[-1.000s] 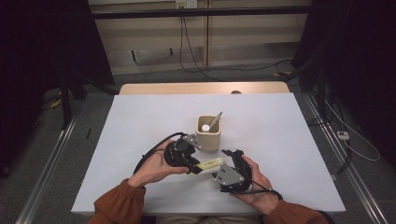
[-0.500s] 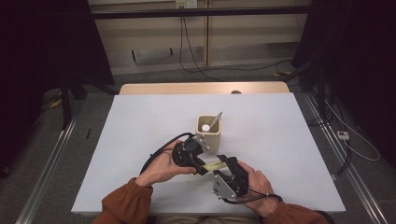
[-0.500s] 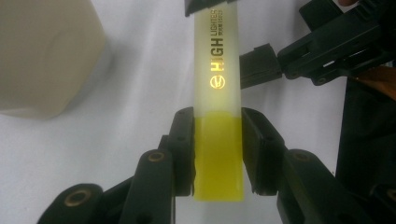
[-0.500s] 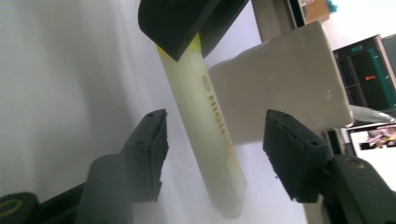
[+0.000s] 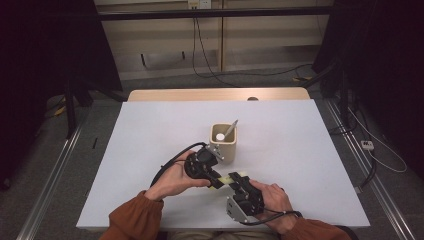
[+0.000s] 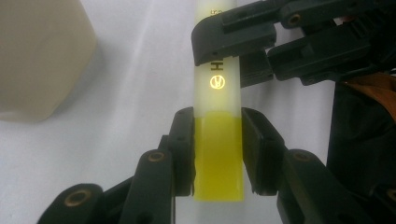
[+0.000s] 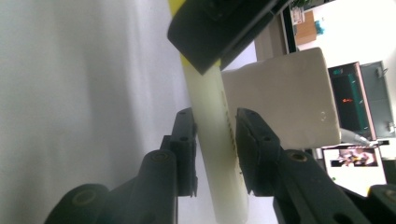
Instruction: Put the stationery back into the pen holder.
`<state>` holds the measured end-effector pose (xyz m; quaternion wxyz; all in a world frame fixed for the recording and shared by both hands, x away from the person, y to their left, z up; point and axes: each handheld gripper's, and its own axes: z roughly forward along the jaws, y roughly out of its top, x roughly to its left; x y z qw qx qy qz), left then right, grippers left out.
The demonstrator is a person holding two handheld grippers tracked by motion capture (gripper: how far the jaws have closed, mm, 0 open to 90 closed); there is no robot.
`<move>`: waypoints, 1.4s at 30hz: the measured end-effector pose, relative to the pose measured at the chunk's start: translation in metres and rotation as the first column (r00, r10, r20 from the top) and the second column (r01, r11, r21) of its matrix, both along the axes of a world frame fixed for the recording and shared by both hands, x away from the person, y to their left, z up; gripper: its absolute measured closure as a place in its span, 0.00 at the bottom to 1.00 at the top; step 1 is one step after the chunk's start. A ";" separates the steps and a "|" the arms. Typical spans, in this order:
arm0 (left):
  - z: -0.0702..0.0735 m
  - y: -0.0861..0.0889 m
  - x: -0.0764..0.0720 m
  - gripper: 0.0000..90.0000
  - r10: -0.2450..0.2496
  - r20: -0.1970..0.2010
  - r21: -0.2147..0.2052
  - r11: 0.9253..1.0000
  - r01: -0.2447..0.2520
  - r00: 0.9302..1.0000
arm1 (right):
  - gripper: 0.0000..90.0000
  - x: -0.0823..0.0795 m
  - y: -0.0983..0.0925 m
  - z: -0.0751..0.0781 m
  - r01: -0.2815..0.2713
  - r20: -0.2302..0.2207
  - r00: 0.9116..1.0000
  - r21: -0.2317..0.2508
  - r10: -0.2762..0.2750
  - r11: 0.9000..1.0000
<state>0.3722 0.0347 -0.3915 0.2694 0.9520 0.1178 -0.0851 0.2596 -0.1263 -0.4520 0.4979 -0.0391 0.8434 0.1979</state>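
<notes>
We see a beige cup [image 5: 223,144] holding a white ball [image 5: 220,136] and a pen [image 5: 230,129]; our left gripper [image 6: 218,151] and right gripper [image 7: 215,149], whose jaws have just been closing, both pinch the highlighter [image 6: 218,140].

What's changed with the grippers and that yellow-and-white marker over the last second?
The right gripper has just been closing and now clamps the white barrel of the yellow-capped marker. The left gripper stays shut on the yellow cap. The beige square cup hasn't moved.
</notes>
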 end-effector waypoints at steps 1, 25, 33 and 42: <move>0.000 0.000 0.000 0.75 0.001 -0.003 -0.001 1.000 -0.001 1.000 | 0.79 -0.001 0.000 -0.001 0.007 0.002 1.000 0.001 -0.007 1.000; -0.003 0.007 -0.003 0.64 0.067 -0.014 -0.067 0.995 -0.068 0.998 | 0.86 0.001 -0.004 0.001 -0.012 -0.019 1.000 -0.028 0.011 1.000; 0.000 0.018 -0.002 0.36 0.133 0.013 -0.104 0.986 -0.131 0.991 | 0.86 0.003 -0.008 0.004 0.017 -0.056 0.998 0.033 -0.015 0.999; -0.003 0.028 -0.006 0.17 0.183 0.072 -0.152 0.974 -0.170 0.980 | 0.86 0.006 -0.017 0.009 0.058 -0.078 0.996 0.088 -0.051 0.994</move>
